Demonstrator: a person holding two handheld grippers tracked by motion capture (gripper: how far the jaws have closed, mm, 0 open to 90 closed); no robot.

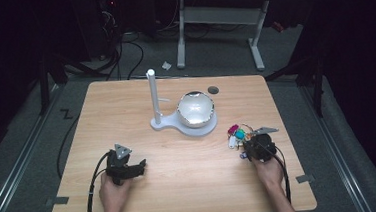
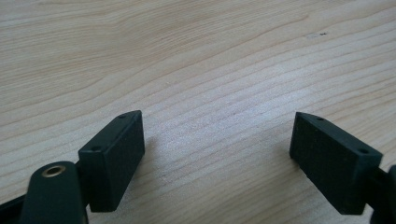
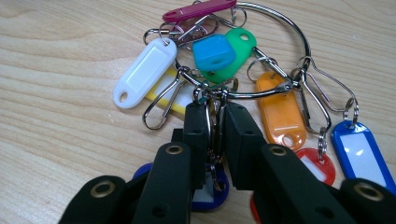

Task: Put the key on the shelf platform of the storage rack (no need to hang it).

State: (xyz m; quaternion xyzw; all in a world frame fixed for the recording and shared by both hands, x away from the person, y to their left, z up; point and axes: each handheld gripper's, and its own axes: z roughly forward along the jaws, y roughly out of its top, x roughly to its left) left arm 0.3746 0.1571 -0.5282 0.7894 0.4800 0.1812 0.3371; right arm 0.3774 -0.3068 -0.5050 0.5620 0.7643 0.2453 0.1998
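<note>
Pinching key ring bunch (image 3: 261, 79) at table's (image 1: 182, 196) right edge, right gripper (image 3: 215, 116) jaws clamped on metal clip among coloured tags, likely for lifting toward white hook stand (image 1: 153, 96). Left gripper (image 2: 217, 154) jaws apart, idle above bare wood.

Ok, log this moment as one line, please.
right gripper: shut on metal clip of key ring with coloured plastic tags | left gripper: open, nothing between jaws, over wooden table
</note>
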